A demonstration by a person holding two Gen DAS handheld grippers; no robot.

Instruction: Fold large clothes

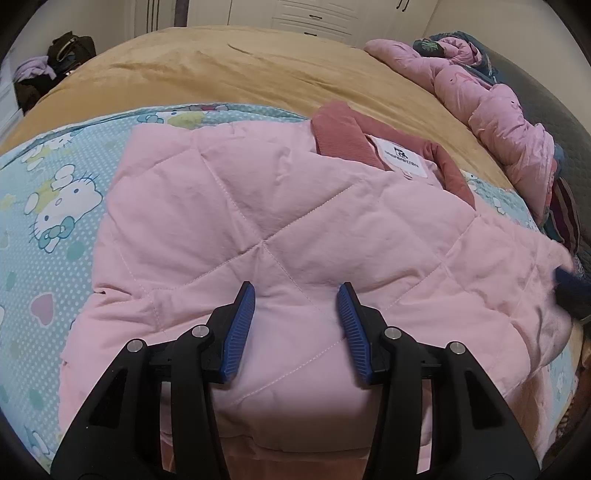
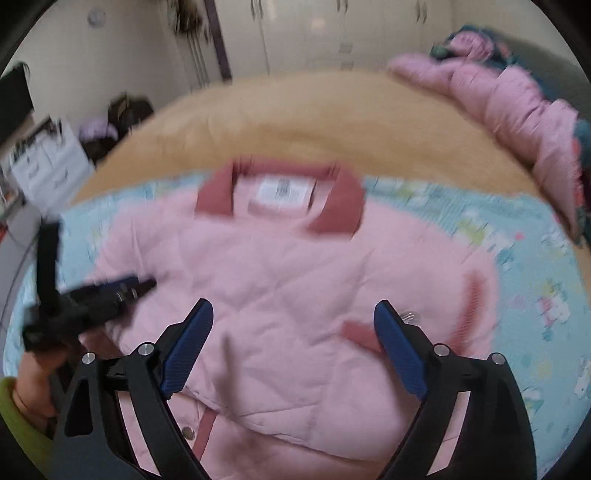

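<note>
A pink quilted jacket [image 1: 258, 192] with a darker pink collar [image 1: 343, 136] and a white label [image 1: 400, 157] lies folded on the bed. My left gripper [image 1: 295, 295] is at its near edge, blue pads closed on a thick raised fold of the fabric. In the right wrist view the jacket [image 2: 288, 266] is blurred and the left gripper [image 2: 136, 288] shows at its left edge, held by a hand with a green sleeve [image 2: 22, 406]. My right gripper [image 2: 295, 314] hovers over the jacket's near part, jaws wide apart and gripping nothing. It appears as a dark blue blur [image 1: 565, 277] at the jacket's right edge.
The jacket rests on a light blue cartoon-cat sheet [image 1: 55, 192] spread over a tan blanket [image 1: 221, 66]. A heap of pink padded clothes [image 1: 491, 110] runs along the bed's right side. A dark bag [image 1: 70, 51] and white cabinets [image 1: 314, 18] stand beyond the bed.
</note>
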